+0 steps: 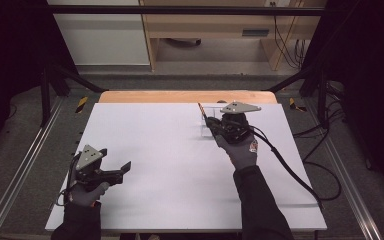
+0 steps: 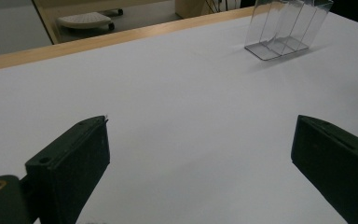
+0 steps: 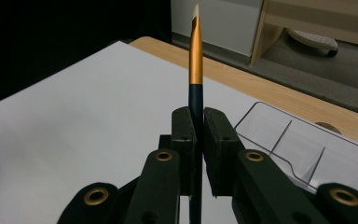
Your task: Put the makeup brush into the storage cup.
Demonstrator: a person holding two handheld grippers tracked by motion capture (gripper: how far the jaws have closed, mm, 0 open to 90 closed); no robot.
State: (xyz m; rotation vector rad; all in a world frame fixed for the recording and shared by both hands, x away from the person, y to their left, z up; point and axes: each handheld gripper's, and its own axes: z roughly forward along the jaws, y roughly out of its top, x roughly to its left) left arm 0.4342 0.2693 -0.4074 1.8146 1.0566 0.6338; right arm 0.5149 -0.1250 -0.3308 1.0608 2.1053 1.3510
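Observation:
My right gripper (image 3: pixel 196 122) is shut on a thin brush (image 3: pixel 195 60) with a dark handle, an orange-gold ferrule and a pale tip that points up and away. In the high view that right gripper (image 1: pixel 211 121) is at the table's back right, with the brush (image 1: pixel 201 109) slanting up from it beside a clear divided organiser (image 1: pixel 211 111). The organiser (image 3: pixel 303 144) lies just right of the jaws in the right gripper view. My left gripper (image 1: pixel 126 167) stands open near the front left, nothing between its jaws. The organiser (image 2: pixel 286 28) shows far off in the left gripper view.
A white sheet (image 1: pixel 180 165) covers the wooden table (image 1: pixel 185 96). Metal rails run along both sides of the table. Beyond the far edge stand wooden furniture (image 1: pixel 215 25) and hanging cables (image 1: pixel 285 40).

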